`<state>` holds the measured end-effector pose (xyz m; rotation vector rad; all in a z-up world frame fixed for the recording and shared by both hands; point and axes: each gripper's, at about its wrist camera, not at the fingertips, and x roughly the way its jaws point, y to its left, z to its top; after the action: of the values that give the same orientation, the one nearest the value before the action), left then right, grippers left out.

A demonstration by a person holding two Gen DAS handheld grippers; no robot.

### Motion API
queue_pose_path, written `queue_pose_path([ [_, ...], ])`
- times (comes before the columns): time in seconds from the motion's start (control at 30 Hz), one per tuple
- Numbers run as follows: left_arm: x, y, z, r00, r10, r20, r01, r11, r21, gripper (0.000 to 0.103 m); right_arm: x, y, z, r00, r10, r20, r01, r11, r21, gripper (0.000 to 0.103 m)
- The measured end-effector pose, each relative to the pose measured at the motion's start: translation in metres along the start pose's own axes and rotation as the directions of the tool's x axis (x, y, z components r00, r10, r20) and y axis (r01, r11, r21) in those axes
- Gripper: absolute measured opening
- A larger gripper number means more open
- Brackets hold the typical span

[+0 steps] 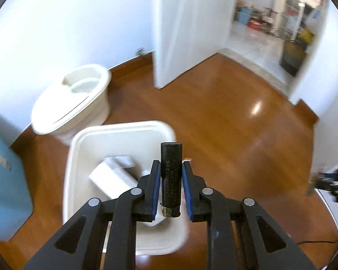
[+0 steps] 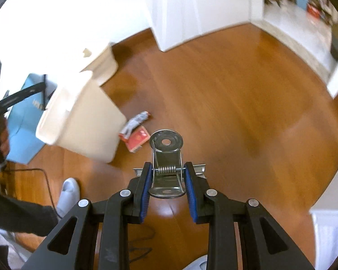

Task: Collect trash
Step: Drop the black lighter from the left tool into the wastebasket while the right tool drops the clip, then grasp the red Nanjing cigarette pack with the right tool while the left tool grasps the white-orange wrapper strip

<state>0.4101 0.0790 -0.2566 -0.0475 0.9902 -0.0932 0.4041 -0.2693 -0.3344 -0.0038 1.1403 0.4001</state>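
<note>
My left gripper [image 1: 170, 164] is shut on a black lighter [image 1: 170, 175], which stands upright between the blue pads. It hangs over a white rectangular bin [image 1: 78, 148] that holds a white box [image 1: 112, 175]. My right gripper [image 2: 166, 166] is shut on a metal spring clip [image 2: 166, 144], high above the wooden floor. In the right wrist view the same bin [image 2: 83, 121] stands to the left. A red packet [image 2: 137, 137] and a silver wrapper [image 2: 136, 120] lie on the floor beside it.
A round white bin with a lid [image 1: 74, 99] stands by the wall behind the rectangular one. A blue bag [image 1: 4, 180] is to its left. A person's shoe [image 2: 68, 191] and a black cable [image 2: 45, 177] are on the floor. A doorway [image 1: 259, 40] leads to a tiled room.
</note>
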Motion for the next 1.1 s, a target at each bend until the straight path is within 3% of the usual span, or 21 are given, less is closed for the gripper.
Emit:
queue_pose_path([
  [0.07,0.015,0.013,-0.002,0.999,0.033,-0.042,-0.033,0.999,0.014,0.019,-0.015,0.024,0.012,1.000,-0.004,0.000,0.004,0.999,-0.039,0.029],
  [0.1,0.020,0.017,-0.002,0.997,0.050,-0.065,-0.049,0.998,0.029,0.025,-0.020,0.033,0.017,1.000,-0.006,0.002,0.006,0.999,-0.051,0.029],
  [0.17,0.021,0.031,-0.001,0.993,0.077,-0.085,-0.075,0.997,0.025,0.067,-0.032,0.054,0.028,1.000,-0.016,0.007,0.016,0.996,-0.089,0.029],
  [0.2,0.015,0.039,0.002,0.995,0.053,-0.079,-0.054,0.999,-0.003,0.099,-0.036,0.061,0.033,1.000,-0.020,0.008,0.021,0.994,-0.104,0.029],
  [0.23,0.009,0.040,0.003,0.997,0.038,-0.065,-0.039,0.999,-0.023,0.103,-0.041,0.072,0.038,1.000,-0.025,0.007,0.026,0.992,-0.121,0.029],
  [0.33,-0.014,0.062,0.009,0.998,0.022,-0.054,-0.026,0.996,-0.082,0.103,-0.047,0.096,0.049,1.000,-0.025,0.003,0.025,0.988,-0.151,0.029],
  [0.4,-0.046,0.083,0.015,0.998,0.045,-0.054,-0.052,0.990,-0.132,0.103,-0.045,0.119,0.063,1.000,-0.012,-0.004,0.012,0.984,-0.176,0.029],
  [0.5,-0.100,0.112,0.015,1.000,0.029,-0.004,-0.029,0.967,-0.254,0.103,-0.033,0.164,0.088,0.999,0.053,-0.008,-0.053,0.980,-0.194,0.029],
  [0.63,-0.147,0.132,-0.007,0.997,-0.038,0.074,0.063,0.926,-0.372,0.103,0.014,0.226,0.118,0.990,0.134,-0.050,-0.142,0.970,-0.200,0.030],
  [0.77,-0.138,0.154,-0.021,0.998,-0.035,0.048,0.052,0.901,-0.431,0.103,0.085,0.276,0.135,0.977,0.182,-0.108,-0.197,0.968,-0.153,0.031],
  [0.9,-0.131,0.169,-0.023,0.999,-0.022,0.037,0.036,0.884,-0.467,0.103,0.134,0.290,0.137,0.958,0.209,-0.194,-0.220,0.975,-0.034,0.050],
  [0.97,-0.130,0.171,-0.020,0.999,-0.026,0.037,0.040,0.885,-0.463,0.103,0.139,0.290,0.138,0.958,0.214,-0.192,-0.222,0.975,-0.017,0.050],
  [1.07,-0.131,0.169,-0.018,0.999,-0.028,0.027,0.037,0.898,-0.439,0.103,0.126,0.256,0.135,0.978,0.191,-0.082,-0.188,0.981,0.045,0.051],
  [1.1,-0.133,0.167,-0.018,0.999,-0.032,0.028,0.041,0.901,-0.432,0.103,0.127,0.239,0.134,0.987,0.156,-0.046,-0.151,0.984,0.090,0.056],
])
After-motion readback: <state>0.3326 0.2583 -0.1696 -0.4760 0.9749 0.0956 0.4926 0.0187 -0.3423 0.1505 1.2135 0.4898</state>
